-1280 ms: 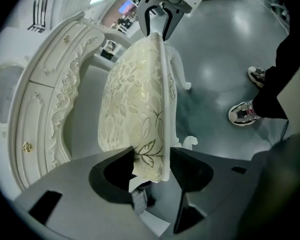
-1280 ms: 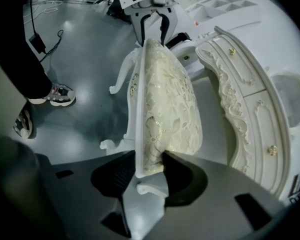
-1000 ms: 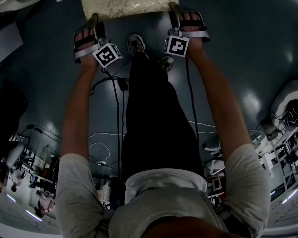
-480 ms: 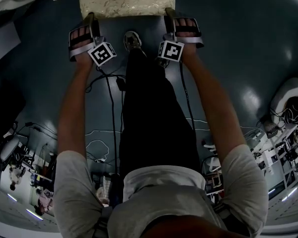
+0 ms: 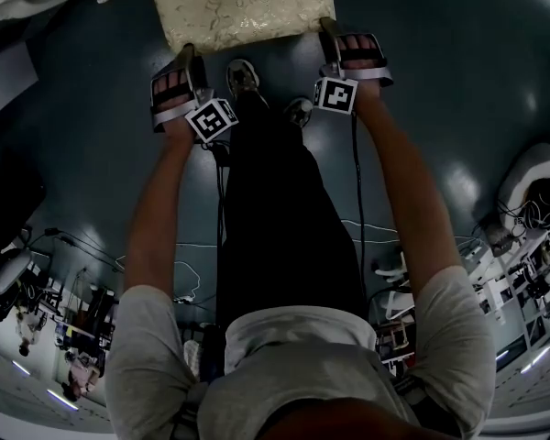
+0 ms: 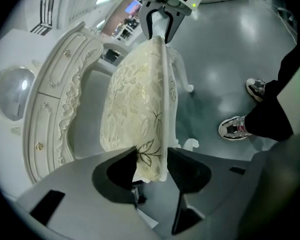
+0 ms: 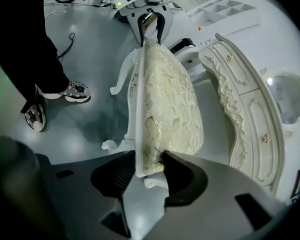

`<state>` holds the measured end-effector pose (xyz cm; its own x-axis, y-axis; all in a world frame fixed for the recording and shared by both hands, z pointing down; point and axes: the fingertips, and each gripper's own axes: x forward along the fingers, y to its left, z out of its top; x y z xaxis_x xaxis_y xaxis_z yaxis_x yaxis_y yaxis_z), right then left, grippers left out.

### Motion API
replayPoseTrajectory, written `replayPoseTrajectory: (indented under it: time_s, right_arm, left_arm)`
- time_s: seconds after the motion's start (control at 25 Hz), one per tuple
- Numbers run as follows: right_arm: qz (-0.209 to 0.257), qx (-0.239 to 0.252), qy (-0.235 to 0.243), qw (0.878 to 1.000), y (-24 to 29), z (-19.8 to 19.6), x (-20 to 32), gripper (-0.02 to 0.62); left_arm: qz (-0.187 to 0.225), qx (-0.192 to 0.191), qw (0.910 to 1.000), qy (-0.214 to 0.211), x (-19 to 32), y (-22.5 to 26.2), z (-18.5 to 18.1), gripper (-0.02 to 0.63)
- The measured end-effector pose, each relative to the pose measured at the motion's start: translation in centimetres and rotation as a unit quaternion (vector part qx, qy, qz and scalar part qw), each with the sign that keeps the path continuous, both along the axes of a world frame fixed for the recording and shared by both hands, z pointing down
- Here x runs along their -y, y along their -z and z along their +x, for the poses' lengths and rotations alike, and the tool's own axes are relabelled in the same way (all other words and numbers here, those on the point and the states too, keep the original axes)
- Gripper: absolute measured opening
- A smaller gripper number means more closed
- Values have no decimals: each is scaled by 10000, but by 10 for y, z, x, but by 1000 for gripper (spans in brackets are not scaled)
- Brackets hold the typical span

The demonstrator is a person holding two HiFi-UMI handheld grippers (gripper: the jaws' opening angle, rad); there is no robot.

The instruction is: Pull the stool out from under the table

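Cream brocade stool (image 5: 240,7) sits nearer the person's feet (image 5: 245,78) than a second ago, drawn over the dark floor (image 5: 440,81) away from the white carved desk (image 6: 65,84). The left tool (image 6: 151,165) has just been narrowing its jaws on one seat edge, and the right tool (image 7: 142,171) clamps the opposite edge. The pull looks well advanced.

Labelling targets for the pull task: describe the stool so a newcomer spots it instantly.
Start at the ornate white carved dressing table on the grey-blue floor. Just in front of it stands the white-framed stool with a cream leaf-patterned cushion. It alone has a fabric top.
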<state>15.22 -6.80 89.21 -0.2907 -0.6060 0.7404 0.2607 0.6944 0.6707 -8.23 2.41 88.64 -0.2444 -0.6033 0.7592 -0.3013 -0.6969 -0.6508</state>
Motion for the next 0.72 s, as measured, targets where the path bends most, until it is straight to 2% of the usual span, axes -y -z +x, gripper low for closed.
replayPoseTrajectory:
  time_s: [0.36, 0.48, 0.52, 0.72]
  right_arm:
    - [-69, -32, -443, 9990, 3, 6, -21, 186]
    - [-135, 67, -282, 9995, 2, 5, -24, 187]
    - [-144, 92, -179, 9997, 1, 5, -23, 187]
    - [-197, 147, 148, 9996, 2, 6, -22, 189]
  left_arm:
    - [36, 107, 9994, -328, 0, 9, 0, 189]
    - [73, 70, 9996, -263, 2, 9, 0, 180]
    - [96, 43, 9997, -232, 2, 9, 0, 143]
    - [129, -12, 9997, -205, 1, 10, 1, 141]
